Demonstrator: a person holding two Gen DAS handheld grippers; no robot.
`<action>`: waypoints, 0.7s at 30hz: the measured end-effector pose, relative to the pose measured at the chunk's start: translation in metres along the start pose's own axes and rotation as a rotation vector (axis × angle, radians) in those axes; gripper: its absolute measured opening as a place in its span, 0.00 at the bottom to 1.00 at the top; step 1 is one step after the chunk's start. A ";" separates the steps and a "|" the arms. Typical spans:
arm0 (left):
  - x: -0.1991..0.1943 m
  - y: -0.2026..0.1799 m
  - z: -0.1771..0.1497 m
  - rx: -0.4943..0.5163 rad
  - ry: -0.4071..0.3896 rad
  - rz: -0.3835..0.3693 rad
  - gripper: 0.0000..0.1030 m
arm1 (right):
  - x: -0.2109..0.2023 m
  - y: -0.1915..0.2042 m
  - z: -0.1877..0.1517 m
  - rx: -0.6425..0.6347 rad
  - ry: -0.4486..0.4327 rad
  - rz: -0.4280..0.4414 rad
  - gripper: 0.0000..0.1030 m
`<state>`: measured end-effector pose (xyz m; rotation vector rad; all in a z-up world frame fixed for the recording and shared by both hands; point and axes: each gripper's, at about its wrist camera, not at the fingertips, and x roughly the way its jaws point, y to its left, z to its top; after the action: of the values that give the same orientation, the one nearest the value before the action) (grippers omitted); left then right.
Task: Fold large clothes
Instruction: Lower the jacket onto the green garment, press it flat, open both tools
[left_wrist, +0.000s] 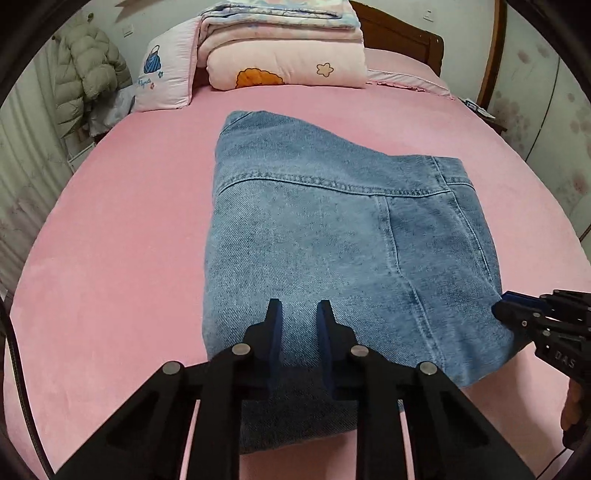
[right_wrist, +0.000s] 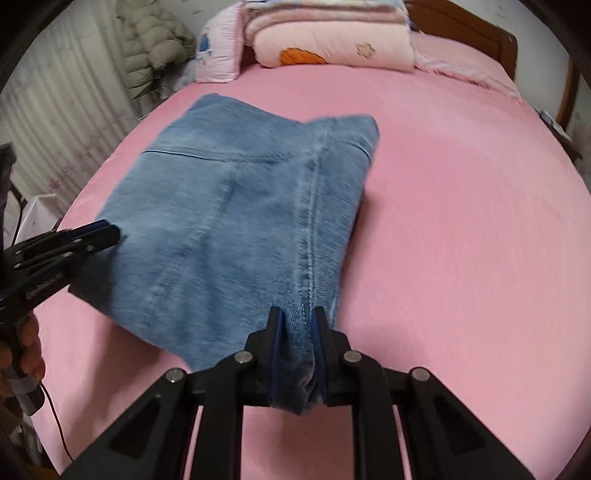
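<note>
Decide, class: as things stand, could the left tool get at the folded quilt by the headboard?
Probably not right away. The left tool is shut on the jeans at their near edge, and the folded quilt lies far across the bed, though nothing blocks the way.

White letters "DAS" stand on the right claw's (left_wrist: 504, 304) black body.
</note>
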<state>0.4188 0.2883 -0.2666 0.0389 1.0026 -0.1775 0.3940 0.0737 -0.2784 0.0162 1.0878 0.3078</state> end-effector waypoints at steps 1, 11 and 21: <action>0.001 0.000 -0.001 0.005 -0.001 0.001 0.18 | 0.005 -0.001 -0.002 0.006 0.001 -0.003 0.15; 0.010 -0.003 -0.007 -0.002 -0.024 -0.001 0.17 | 0.032 -0.006 -0.012 0.057 0.011 -0.030 0.15; 0.007 -0.017 0.004 0.009 0.052 0.050 0.26 | 0.010 -0.002 0.004 0.081 0.065 -0.063 0.15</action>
<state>0.4233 0.2702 -0.2695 0.0774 1.0515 -0.1358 0.4023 0.0748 -0.2856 0.0441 1.1622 0.2088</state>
